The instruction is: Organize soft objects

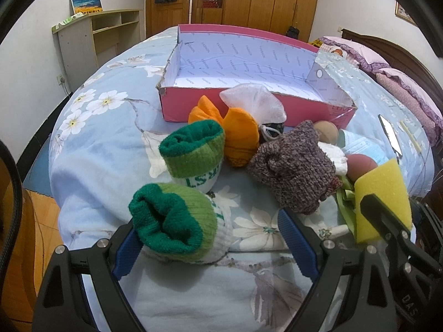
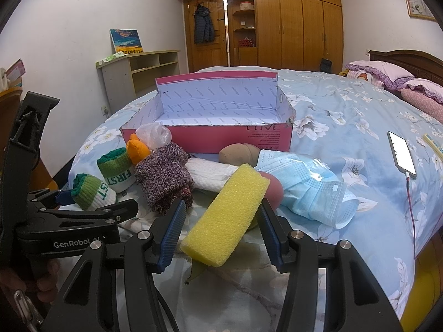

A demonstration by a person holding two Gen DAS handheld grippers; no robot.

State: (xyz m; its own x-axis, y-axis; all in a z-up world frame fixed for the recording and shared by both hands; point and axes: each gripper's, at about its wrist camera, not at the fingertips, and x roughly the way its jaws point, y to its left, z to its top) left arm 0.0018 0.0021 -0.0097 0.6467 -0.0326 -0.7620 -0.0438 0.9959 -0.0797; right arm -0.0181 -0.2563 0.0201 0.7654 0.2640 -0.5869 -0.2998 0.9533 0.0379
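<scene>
Left wrist view: left gripper low over the bed, jaws spread wide. A rolled green-cuffed sock sits between them, against the left blue pad; the right pad stands clear of it. A second green-cuffed roll stands just beyond. Further on: orange soft piece, white mesh pouch, mottled purple knit roll. Pink shoebox lies open behind the pile, interior bare.

Right wrist view: right gripper, jaws apart, straddling a yellow sponge. The sponge lies diagonally; its far end is close to the right pad, whether touching I cannot tell; a gap shows on the left side. Blue face masks in a clear wrap lie just right of the sponge, a white rolled cloth behind it. Phone, screen lit, cable attached, well apart on the right.
</scene>
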